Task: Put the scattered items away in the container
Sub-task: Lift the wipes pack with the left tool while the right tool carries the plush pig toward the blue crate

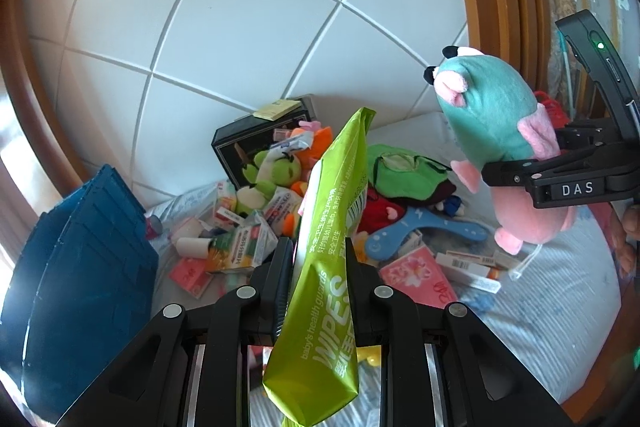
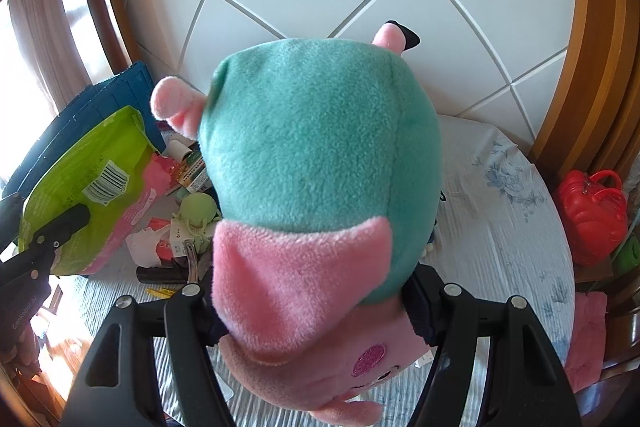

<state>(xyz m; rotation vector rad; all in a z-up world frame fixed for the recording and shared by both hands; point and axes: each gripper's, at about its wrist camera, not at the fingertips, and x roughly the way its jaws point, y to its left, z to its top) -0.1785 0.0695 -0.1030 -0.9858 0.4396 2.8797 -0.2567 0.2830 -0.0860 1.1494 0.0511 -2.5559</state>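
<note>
Blue crate (image 1: 76, 267) stands at far left on the bed (image 1: 560, 307), against the tiled wall; it looks like the container for the task. Everything else is placed relative to it.

Just right of the crate: a heap of small cartons (image 1: 240, 247), stuffed toys and a black box (image 1: 256, 143), all outside the crate.

Left gripper (image 1: 318, 267): jaws clamped together on a green wipes pack (image 1: 332, 227), held edge-on and lifted clear of the heap, right of the crate. Judgement: pack is light, soft and floppy, with slick film likely to slide; the grip near mid-length looks sound, though the free lower end sags.

Farther right of the crate: right gripper (image 2: 312, 311), jaws partly apart and clamped on a teal and pink plush toy (image 2: 316, 163), held in the air. Judgement: plush is light, squashy, not fragile; the pads bite at the waist, where the stuffing compresses. Grip across the body holds better than an ear or limb.

Both items remain outside the crate.
</note>
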